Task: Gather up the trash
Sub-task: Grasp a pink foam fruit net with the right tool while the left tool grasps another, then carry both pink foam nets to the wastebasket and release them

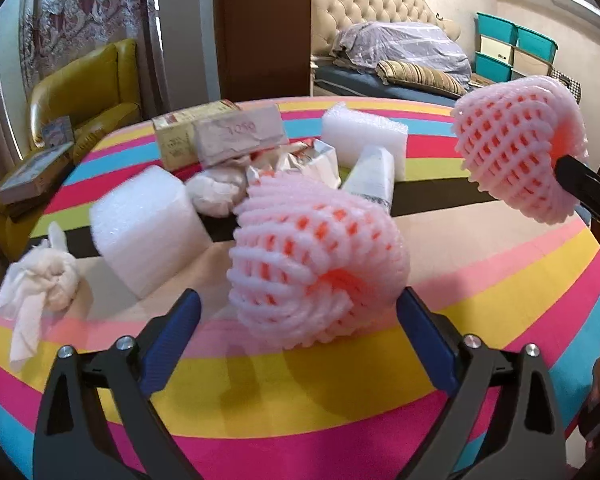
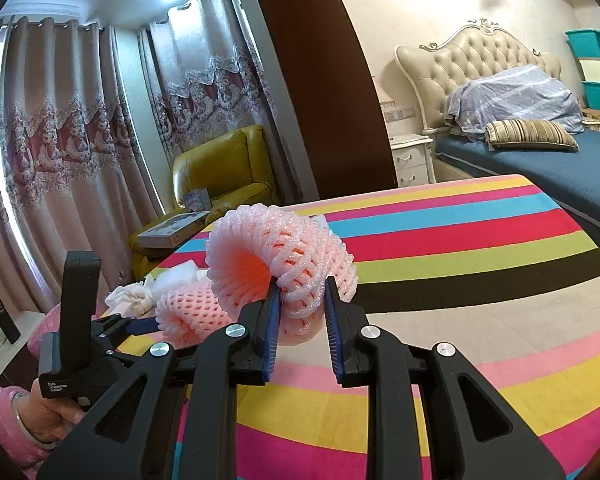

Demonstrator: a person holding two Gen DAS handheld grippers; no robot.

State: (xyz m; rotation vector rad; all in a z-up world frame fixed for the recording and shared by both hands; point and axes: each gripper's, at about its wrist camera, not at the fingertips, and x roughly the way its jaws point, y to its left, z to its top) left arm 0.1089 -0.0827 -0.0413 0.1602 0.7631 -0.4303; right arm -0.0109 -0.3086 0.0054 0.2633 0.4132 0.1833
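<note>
Trash is spread over a table with a bright striped cloth point(image 1: 340, 400); most of it is heaped toward twelve o'clock in the left wrist view; a pink foam net point(image 1: 316, 264) sits on the cloth between the blue pads of the left gripper point(image 1: 298, 312); the jaws are set apart, one on each side of the net, and a gap is seen at the nine o'clock pad; at the three o'clock pad it cannot be told if the net is touched; a second pink foam net point(image 2: 284, 264) is pinched in the right gripper point(image 2: 302, 300) and is held up above the cloth; the jaws are clamped on its folded edge, and the net is squashed thin between the pads; the same held net is seen at two o'clock in the left wrist view; white foam blocks point(image 1: 148, 232) are seen at ten o'clock, near the first net; a scrunched white tissue point(image 1: 40, 276) lies at nine o'clock near the table edge; small cardboard boxes point(image 1: 220, 136) and crumpled wrappers point(image 1: 300, 160) are piled at twelve o'clock; a yellow armchair point(image 2: 224, 168) and a bed point(image 2: 540, 160) are seen behind the table
</note>
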